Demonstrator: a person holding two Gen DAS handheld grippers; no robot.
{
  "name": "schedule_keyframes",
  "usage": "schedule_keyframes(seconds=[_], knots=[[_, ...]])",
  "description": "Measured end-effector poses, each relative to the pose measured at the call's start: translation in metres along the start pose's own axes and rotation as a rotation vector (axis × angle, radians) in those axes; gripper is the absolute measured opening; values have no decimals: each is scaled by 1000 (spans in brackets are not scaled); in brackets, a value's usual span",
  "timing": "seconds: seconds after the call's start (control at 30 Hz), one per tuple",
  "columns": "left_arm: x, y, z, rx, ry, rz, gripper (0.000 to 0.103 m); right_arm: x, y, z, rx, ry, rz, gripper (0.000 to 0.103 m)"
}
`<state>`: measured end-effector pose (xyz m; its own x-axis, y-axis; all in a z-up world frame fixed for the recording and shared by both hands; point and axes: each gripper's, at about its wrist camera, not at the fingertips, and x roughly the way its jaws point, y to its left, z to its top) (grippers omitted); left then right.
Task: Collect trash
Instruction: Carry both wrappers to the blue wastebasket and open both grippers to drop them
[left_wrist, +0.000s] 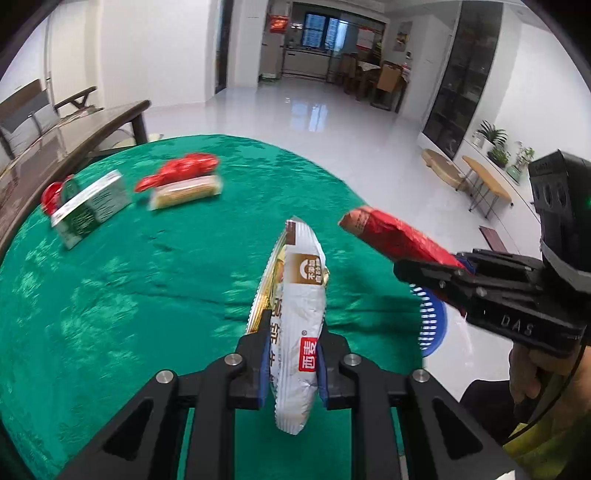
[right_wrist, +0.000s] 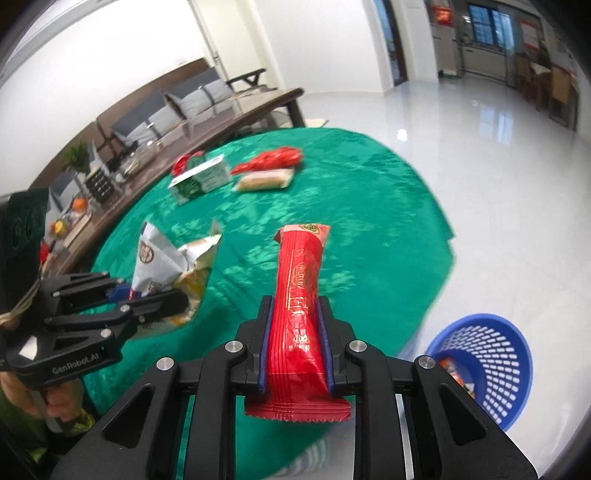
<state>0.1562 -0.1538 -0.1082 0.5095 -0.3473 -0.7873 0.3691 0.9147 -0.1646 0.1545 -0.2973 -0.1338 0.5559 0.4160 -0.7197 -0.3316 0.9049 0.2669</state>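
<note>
My left gripper (left_wrist: 293, 347) is shut on a white and gold snack wrapper (left_wrist: 299, 317), held above the green tablecloth (left_wrist: 110, 295); it also shows in the right wrist view (right_wrist: 166, 258). My right gripper (right_wrist: 295, 325) is shut on a long red wrapper (right_wrist: 299, 295), also seen in the left wrist view (left_wrist: 391, 236). A blue slotted trash basket (right_wrist: 491, 365) stands on the floor at the table's right edge, with some trash inside. On the far cloth lie a green and white box (left_wrist: 90, 206), a red wrapper (left_wrist: 181, 170) and a beige packet (left_wrist: 186, 192).
A dark wooden table (left_wrist: 74, 140) with clutter and a sofa (right_wrist: 177, 107) stand left of the green table. Glossy white floor (left_wrist: 314, 118) stretches beyond. A low wooden bench (left_wrist: 487, 184) and plants sit at the right wall.
</note>
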Motion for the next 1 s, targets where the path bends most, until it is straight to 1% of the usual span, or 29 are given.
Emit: schedule_keyframes(seconds=[0.1, 0.13, 0.2, 0.27, 0.4, 0.43, 0.5, 0.6, 0.73, 0.87, 1.0], knots=[[10, -23, 10, 31, 6, -36, 20, -16, -24, 3, 37, -23, -28, 21], [15, -35, 14, 45, 10, -59, 20, -22, -34, 4, 50, -32, -44, 21], [24, -56, 22, 64, 16, -99, 20, -35, -55, 8, 72, -46, -80, 21], [35, -78, 30, 87, 22, -135, 20, -48, -79, 9, 86, -51, -134, 21], [63, -118, 44, 104, 49, -198, 20, -61, -126, 6, 121, -32, -230, 21], [75, -130, 47, 101, 68, -221, 20, -61, -142, 0, 140, -22, -267, 21], [91, -144, 50, 96, 94, -245, 20, -60, -163, -8, 180, -12, -297, 21], [120, -169, 51, 101, 138, -269, 20, -55, -195, -25, 249, 15, -317, 21], [153, -187, 52, 100, 176, -274, 20, -52, -215, -35, 270, 34, -334, 21], [175, -193, 52, 102, 199, -269, 20, -48, -238, -43, 327, 48, -327, 21], [186, -196, 50, 109, 214, -264, 20, -48, -255, -50, 382, 50, -303, 21]])
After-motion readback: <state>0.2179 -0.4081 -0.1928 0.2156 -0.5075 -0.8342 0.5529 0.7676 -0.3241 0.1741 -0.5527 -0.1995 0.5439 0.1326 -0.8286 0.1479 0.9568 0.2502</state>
